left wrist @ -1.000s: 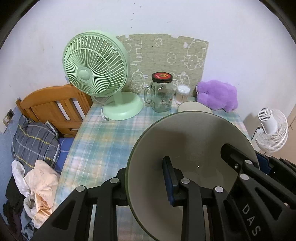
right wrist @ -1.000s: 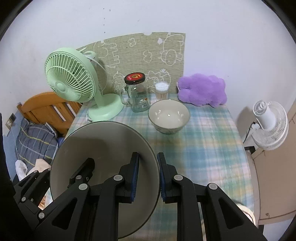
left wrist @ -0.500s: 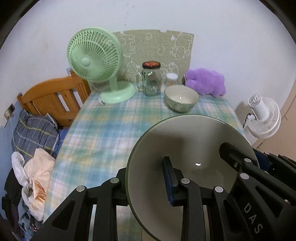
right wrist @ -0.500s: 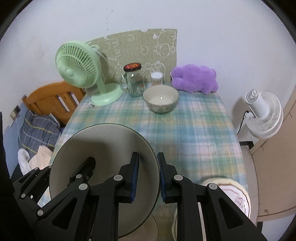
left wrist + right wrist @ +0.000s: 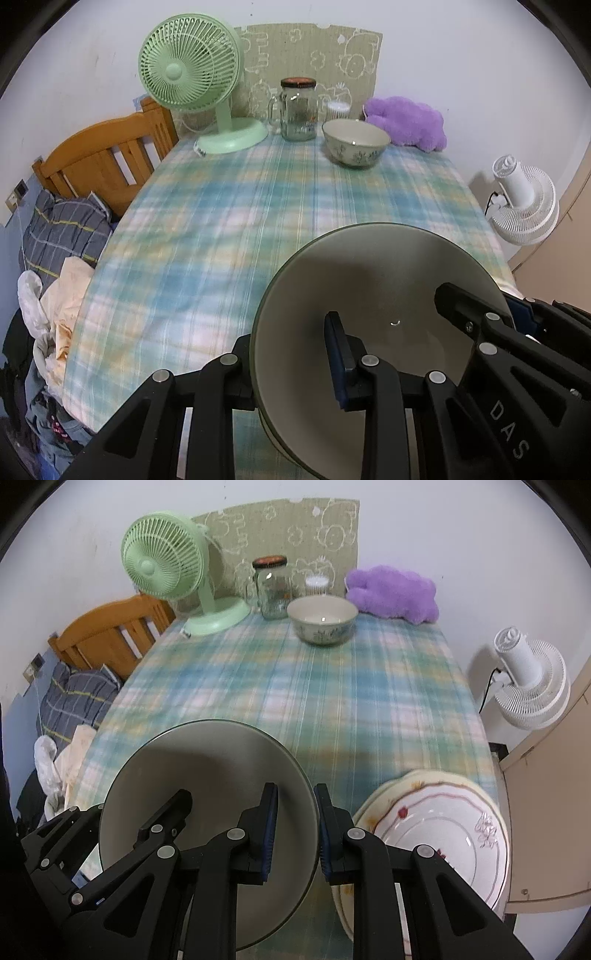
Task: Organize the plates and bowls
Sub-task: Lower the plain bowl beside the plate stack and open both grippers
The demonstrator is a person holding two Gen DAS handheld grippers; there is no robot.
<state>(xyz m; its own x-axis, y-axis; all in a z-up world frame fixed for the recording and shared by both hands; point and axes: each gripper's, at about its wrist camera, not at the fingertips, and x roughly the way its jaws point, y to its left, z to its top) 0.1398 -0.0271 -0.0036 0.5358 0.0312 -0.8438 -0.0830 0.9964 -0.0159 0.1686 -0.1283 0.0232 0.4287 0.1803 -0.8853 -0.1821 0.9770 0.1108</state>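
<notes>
Gripping opposite sides of the large grey bowl [image 5: 373,317], both my tools are clenched on its rim: the left gripper [image 5: 291,369] pinches the bowl's left edge, the right gripper [image 5: 295,827] its right edge, each with one finger inside and one outside. I have the bowl tilted, its inside toward the cameras, over the near edge of the desk [image 5: 332,701]. At the desk's near right corner, just beside my right gripper, lies a stack of plates [image 5: 443,834], the top one white with a flower pattern, its outer rim reaching the desk's right edge. A small patterned bowl [image 5: 322,620] sits near the far edge, with a glass jar [image 5: 272,587] just beside it, a green fan [image 5: 166,561] toward the far left corner and a purple plush [image 5: 393,590] at the far right. Between those and my bowl the checked cloth lies bare across the middle. A wooden chair [image 5: 103,155] stands close along the left edge, and a white fan [image 5: 532,686] off the right edge.
</notes>
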